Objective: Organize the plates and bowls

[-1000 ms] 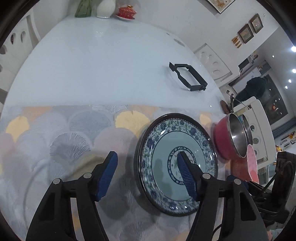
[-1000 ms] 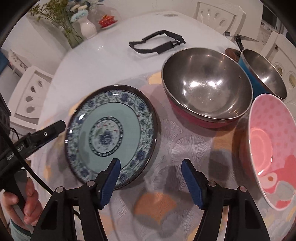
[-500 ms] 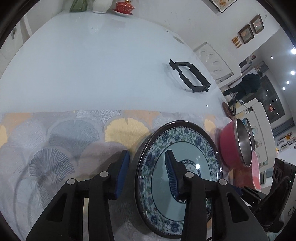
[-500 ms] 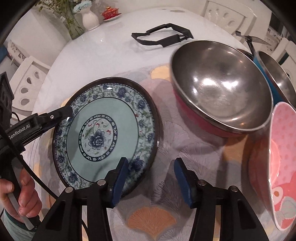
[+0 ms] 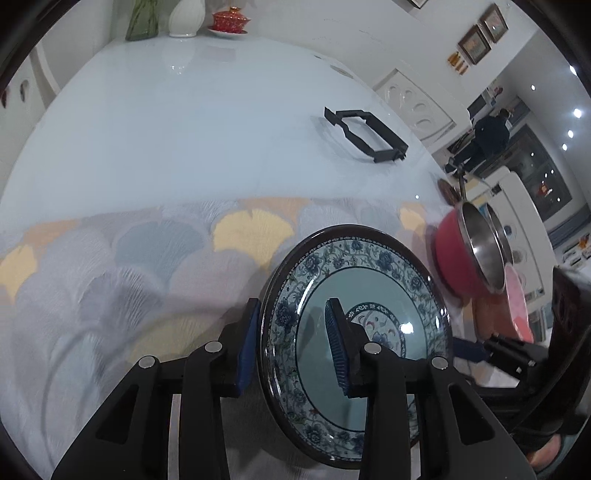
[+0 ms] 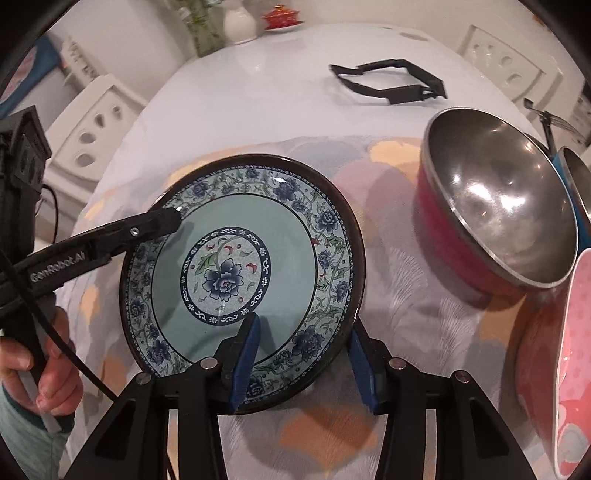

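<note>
A blue-and-white floral plate (image 5: 373, 295) (image 6: 258, 229) with a dark rim sits tilted over the patterned placemat (image 5: 129, 258). My left gripper (image 5: 291, 343) is shut on its left rim, one pad under the rim and one inside; its finger also shows in the right wrist view (image 6: 147, 227). My right gripper (image 6: 303, 362) is shut on the plate's near rim, one pad inside and one outside. A red bowl with a steel inside (image 6: 498, 206) (image 5: 465, 251) stands to the right. A pink bowl (image 6: 576, 350) leans at the far right.
A blue-sided steel bowl (image 6: 576, 181) sits behind the red bowl. A black frame (image 5: 365, 134) (image 6: 391, 83) lies on the white table (image 5: 184, 129). Vases and a red lidded cup (image 5: 229, 20) stand at the far edge. White chairs (image 6: 96, 122) surround the table.
Both grippers have moved in and closed onto the plate's rim. The plate has tipped up off the placemat.
</note>
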Demonstrator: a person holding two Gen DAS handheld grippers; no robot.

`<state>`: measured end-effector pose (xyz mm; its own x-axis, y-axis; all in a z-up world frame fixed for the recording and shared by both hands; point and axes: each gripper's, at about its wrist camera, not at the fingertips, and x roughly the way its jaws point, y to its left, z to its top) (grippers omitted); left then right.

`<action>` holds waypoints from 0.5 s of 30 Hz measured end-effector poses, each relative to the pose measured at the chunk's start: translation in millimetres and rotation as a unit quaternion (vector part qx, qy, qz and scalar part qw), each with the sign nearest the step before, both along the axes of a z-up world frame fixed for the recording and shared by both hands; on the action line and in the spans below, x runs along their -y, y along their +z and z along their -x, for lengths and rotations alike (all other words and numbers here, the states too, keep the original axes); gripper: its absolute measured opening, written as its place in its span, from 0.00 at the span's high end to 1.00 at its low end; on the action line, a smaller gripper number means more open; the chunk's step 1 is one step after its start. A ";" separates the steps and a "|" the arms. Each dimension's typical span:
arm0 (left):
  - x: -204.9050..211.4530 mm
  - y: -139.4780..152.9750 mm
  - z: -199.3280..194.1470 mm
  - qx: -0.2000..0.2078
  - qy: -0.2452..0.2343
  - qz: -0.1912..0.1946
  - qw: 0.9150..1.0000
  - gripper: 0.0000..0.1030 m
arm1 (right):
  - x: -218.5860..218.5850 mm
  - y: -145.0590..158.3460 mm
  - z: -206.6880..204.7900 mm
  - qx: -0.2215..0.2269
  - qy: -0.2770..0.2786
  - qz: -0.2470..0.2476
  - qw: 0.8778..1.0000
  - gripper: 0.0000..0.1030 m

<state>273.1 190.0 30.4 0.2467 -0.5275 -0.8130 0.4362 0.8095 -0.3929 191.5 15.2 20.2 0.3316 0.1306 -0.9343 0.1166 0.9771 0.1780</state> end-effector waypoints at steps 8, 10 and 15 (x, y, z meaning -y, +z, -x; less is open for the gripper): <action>-25.7 24.7 48.2 0.022 0.027 -0.010 0.999 0.70 | -21.5 25.2 31.3 0.014 0.029 -0.017 0.999 0.55; -31.3 34.1 60.2 0.031 0.034 -0.011 0.999 0.70 | -23.6 33.5 37.0 0.021 0.030 -0.020 0.999 0.55; -45.0 61.7 88.6 0.054 0.052 -0.007 0.997 0.70 | -30.6 68.2 58.7 0.056 0.035 -0.029 0.997 0.55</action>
